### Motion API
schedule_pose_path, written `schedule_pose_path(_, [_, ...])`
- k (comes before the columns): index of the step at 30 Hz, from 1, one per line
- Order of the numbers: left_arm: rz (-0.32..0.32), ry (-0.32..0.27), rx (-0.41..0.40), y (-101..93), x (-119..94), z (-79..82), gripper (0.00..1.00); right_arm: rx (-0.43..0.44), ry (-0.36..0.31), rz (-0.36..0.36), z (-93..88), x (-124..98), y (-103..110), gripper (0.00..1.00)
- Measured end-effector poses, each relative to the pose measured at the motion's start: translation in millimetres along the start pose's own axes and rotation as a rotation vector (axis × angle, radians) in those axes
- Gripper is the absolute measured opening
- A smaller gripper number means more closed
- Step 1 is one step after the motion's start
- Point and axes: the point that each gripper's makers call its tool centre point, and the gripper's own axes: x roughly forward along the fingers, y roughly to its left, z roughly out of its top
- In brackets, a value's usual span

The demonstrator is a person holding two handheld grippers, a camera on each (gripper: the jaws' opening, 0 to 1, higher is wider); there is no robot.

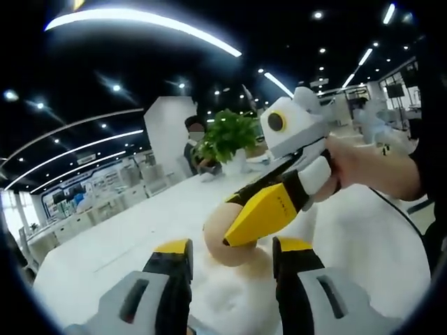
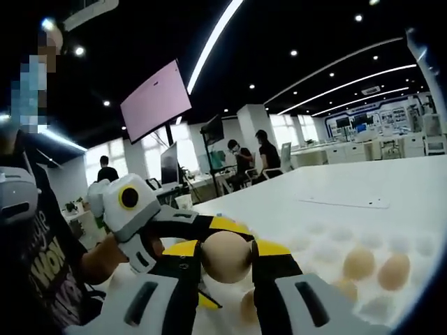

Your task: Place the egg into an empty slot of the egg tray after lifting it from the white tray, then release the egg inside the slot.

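Egg [image 2: 227, 256] sits clamped in the right gripper [image 2: 227, 259], tray [image 2: 391, 241] at three o'clock; left gripper [image 1: 231, 251] gapes apart.

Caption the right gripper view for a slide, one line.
Right hand-held gripper grips a brown egg above the white egg tray, left hand-held gripper close behind.

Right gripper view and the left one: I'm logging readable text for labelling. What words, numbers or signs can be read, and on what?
"WOW", partly cut off, on the person's dark shirt in the right gripper view.
Small marking on the right gripper's yellow fingers in the left gripper view: too blurred to read.
Pink screen: blank.
Far wall signs: too small to read.
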Motion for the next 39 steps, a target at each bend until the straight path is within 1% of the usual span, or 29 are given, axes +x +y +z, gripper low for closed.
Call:
schedule_pose_path(3, [-0.016,-0.004,0.009,-2.8,0,1.2,0.36,0.025,-0.002,0.008,-1.1,2,-1,0.3])
schedule_pose_path(6, [-0.01,0.002,0.025,-2.3,0,0.7,0.36,0.042,0.004,0.021,-3.6,3,1,0.3])
schedule_pose_path(9, [-0.004,0.001,0.036,-0.9,0,1.6,0.34,0.056,0.016,0.038,-7.2,5,4,0.3])
schedule_pose_path(11, [-0.005,0.007,0.045,-0.5,0,1.1,0.32,0.068,0.014,0.042,-7.7,5,5,0.3])
schedule_pose_path(16, [-0.008,0.013,0.055,-1.7,-1,1.2,0.32,0.102,0.013,0.058,-8.7,4,6,0.3])
schedule_pose_path(19, [-0.01,0.021,0.074,-2.0,-2,0.9,0.31,0.119,0.01,0.069,-10.5,3,6,0.3])
schedule_pose_path(23, [-0.014,0.022,0.072,-1.7,-3,1.0,0.31,0.123,0.006,0.084,-10.7,3,8,0.3])
schedule_pose_path(28, [-0.021,0.01,0.043,0.8,-7,2.9,0.31,0.103,0.001,0.101,-8.5,1,12,0.3])
schedule_pose_path(29, [-0.019,0.012,0.037,1.4,-7,2.5,0.31,0.089,-0.023,0.102,-3.5,-2,12,0.3])
schedule_pose_path(32, [-0.005,0.018,0.03,7.6,-11,-0.3,0.31,0.1,-0.057,0.098,4.7,-8,9,0.3])
schedule_pose_path(33, [-0.003,0.018,0.024,7.8,-12,-0.2,0.31,0.104,-0.068,0.085,7.2,-10,5,0.3])
schedule_pose_path(35, [0.002,0.017,0.015,9.9,-14,-0.8,0.31,0.105,-0.081,0.058,10.0,-13,-4,0.3])
schedule_pose_path(39, [0.013,0.025,0.013,13.1,-17,-2.6,0.31,0.125,-0.098,0.044,12.8,-18,-13,0.29])
